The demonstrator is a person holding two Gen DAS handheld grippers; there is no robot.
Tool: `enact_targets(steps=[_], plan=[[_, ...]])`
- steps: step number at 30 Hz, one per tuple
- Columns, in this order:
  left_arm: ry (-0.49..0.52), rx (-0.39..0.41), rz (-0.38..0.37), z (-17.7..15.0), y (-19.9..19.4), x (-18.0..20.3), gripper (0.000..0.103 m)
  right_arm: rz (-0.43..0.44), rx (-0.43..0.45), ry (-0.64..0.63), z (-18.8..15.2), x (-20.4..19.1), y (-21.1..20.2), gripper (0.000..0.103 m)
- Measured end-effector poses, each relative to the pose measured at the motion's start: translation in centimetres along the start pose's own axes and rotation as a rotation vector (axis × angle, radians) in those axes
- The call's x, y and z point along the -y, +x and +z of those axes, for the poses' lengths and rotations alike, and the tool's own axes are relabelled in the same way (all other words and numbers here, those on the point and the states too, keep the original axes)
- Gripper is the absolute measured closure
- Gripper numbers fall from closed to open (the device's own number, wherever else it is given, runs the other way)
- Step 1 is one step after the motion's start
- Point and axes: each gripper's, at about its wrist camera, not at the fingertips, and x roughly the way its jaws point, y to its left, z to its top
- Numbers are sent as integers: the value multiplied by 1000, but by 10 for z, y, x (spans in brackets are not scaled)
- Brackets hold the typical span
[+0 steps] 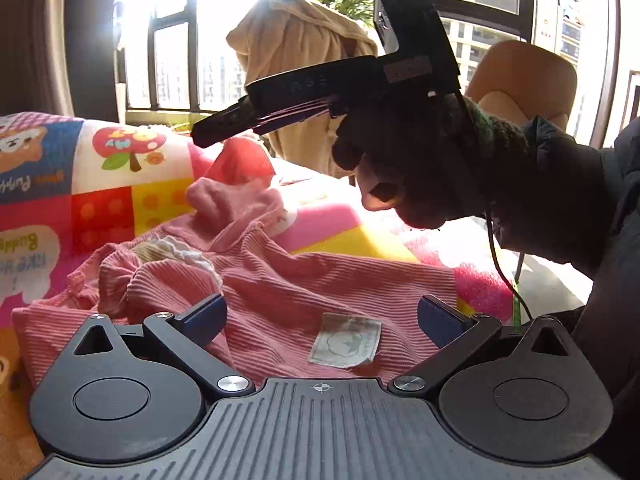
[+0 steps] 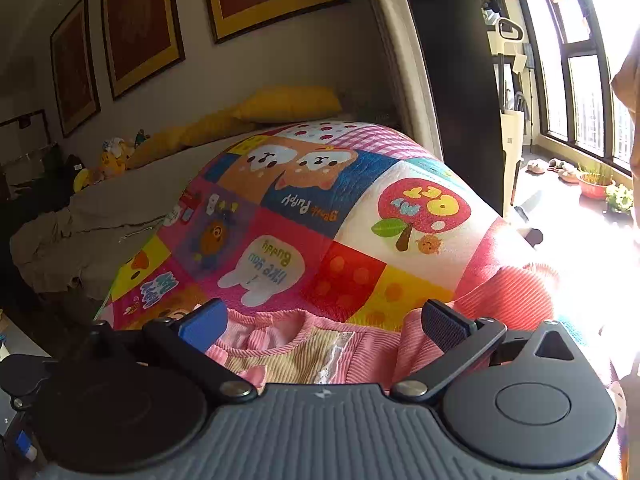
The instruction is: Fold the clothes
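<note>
A pink ribbed garment (image 1: 280,280) lies rumpled on a cartoon patchwork quilt (image 1: 100,176), its care label (image 1: 346,340) facing up. The left gripper (image 1: 320,320) hovers over it, jaws spread wide, holding nothing. At two o'clock a gloved hand (image 1: 420,168) carries the right gripper (image 2: 324,326), likewise wide open and empty above the garment's neckline (image 2: 288,344).

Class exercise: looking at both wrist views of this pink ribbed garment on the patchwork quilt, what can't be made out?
- Pink ribbed garment: overall shape hidden by bunching; left wrist view.
- Care label: print too small.
- Garment front: lower part hidden behind right claw body.
- Window area: washed out by glare.
</note>
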Motion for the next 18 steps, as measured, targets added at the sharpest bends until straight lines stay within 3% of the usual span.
enact_targets(steps=[3, 6, 8, 10, 12, 14, 18], plan=[[-71, -15, 32, -5, -1, -15, 0, -18, -6, 12, -2, 7, -6, 0], [-145, -58, 135, -3, 13, -23, 0, -24, -7, 10, -5, 5, -4, 0], [-253, -62, 183, 5, 23, -33, 0, -22, 3, 8, -6, 2, -5, 0], [-464, -54, 162, 11, 37, -56, 0, -14, 22, -4, -6, 0, -11, 0], [-572, -19, 136, 13, 49, -72, 0, -22, 47, -17, -5, -1, -18, 0], [-471, 54, 112, 20, 50, -57, 0, -39, 67, -22, -4, 1, -28, 0], [-59, 77, -51, 22, 40, 13, 0, -68, 90, -22, -2, 10, -48, 0]])
